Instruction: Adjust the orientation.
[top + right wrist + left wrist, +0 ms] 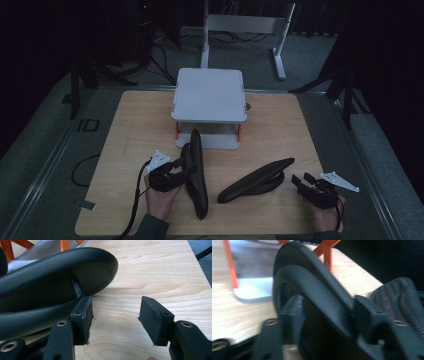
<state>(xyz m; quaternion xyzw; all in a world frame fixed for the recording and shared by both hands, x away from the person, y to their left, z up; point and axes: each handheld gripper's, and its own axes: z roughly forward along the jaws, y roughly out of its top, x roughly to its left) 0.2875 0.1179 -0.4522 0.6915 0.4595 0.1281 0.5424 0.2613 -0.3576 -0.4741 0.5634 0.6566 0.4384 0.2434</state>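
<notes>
From the high view, two black sandals lie before the grey stand [209, 95]. The left sandal [197, 175] runs lengthwise away from the person, with the left gripper [181, 167] at its strap. The right sandal [257, 181] lies slantwise, just left of the right gripper [300, 181].

The left gripper view, blurred, shows the strap [319, 297] between the jaws; whether they pinch it I cannot tell.

The right gripper view shows wide jaws holding nothing, the sandal beside the left pad [85, 315].
</notes>
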